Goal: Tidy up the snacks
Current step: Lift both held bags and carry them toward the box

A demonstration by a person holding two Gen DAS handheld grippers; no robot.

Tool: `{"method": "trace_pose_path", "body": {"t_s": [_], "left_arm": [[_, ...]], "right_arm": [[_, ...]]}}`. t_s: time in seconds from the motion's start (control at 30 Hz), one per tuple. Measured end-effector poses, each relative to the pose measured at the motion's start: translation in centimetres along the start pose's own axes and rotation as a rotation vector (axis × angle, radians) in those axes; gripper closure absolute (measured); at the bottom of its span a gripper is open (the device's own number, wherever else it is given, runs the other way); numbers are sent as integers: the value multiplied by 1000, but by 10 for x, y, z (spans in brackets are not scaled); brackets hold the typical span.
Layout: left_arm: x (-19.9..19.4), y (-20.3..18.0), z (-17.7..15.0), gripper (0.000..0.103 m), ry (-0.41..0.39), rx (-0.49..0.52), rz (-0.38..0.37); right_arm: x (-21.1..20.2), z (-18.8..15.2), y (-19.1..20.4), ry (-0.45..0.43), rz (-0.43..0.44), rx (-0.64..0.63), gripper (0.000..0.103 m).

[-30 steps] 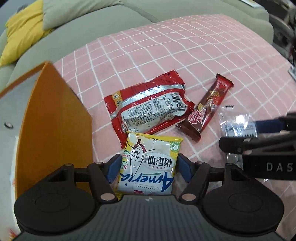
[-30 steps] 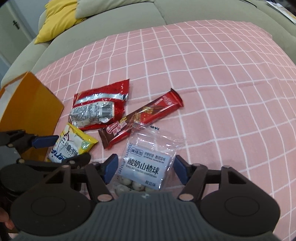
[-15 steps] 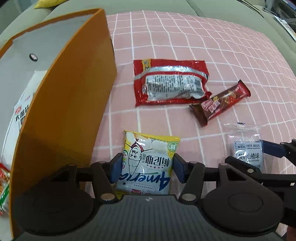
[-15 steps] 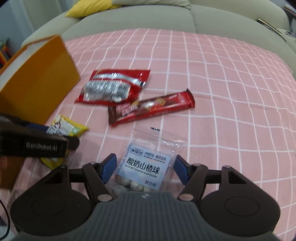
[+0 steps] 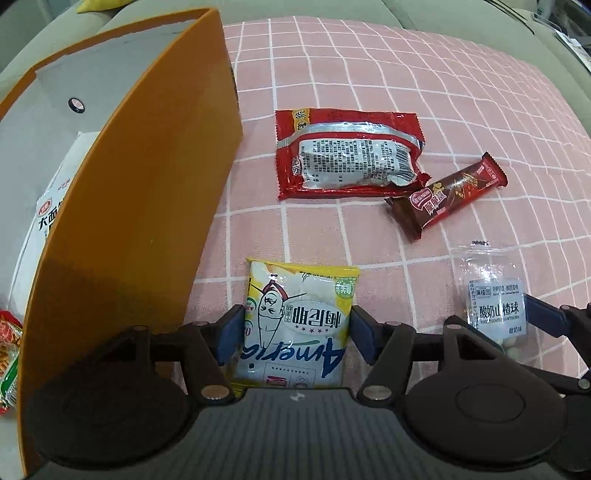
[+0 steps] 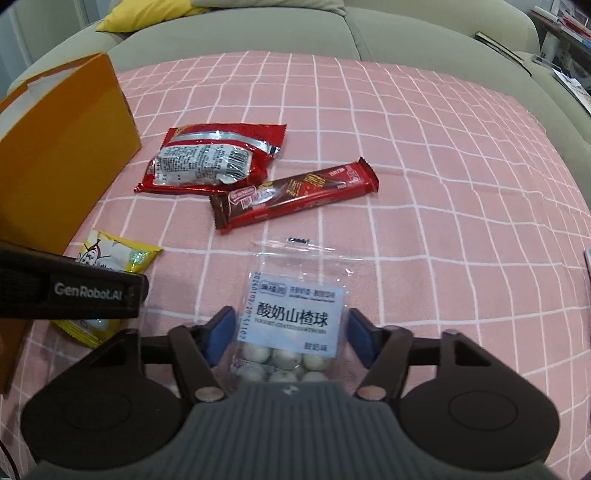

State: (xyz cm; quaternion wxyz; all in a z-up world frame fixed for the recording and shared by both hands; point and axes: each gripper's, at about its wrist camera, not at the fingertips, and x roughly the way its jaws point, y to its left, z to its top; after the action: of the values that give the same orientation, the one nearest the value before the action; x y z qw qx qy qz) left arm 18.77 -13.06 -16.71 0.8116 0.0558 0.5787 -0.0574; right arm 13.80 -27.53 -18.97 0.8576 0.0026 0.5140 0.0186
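Left wrist view: the orange box [image 5: 122, 206] stands open at the left edge of the pink checked cloth [image 5: 424, 85], grey inside, holding a white printed packet [image 5: 48, 206] and, lower down, a red snack bag [image 5: 7, 354] only partly seen. The left gripper [image 5: 293, 334] straddles the yellow snack packet [image 5: 295, 321], which lies flat just beside the box's near corner; its jaws are easing apart, with the blue pads right at the packet's edges and not visibly pressing. The right gripper [image 6: 291, 334] stands over the clear bag of white balls [image 6: 291, 325], near the cloth's front edge; its jaws are closing, with a gap showing on either side of the bag.

Against a second ago, the box fills far more of the left view and its inside now shows; every snack lies where it did.

The red foil pouch [image 5: 347, 155] is crinkled and glossy, with a silver panel. The brown chocolate bar [image 5: 447, 195] is long and slim, touching the pouch's corner. The cloth looks soft, spread over a grey-green sofa [image 6: 332, 29].
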Motion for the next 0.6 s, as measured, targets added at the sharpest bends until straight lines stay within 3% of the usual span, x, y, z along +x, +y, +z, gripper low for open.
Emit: {"method": "trace_pose_path", "body": {"t_s": [0.13, 0.6], "left_arm": [[-2, -2, -2, 42, -2, 6, -8], [-17, 2, -19, 44, -21, -37, -54]], "right_arm": [[-2, -2, -3, 0, 19, -20, 45], [-15, -14, 0, 33, 59, -34, 51]]}}
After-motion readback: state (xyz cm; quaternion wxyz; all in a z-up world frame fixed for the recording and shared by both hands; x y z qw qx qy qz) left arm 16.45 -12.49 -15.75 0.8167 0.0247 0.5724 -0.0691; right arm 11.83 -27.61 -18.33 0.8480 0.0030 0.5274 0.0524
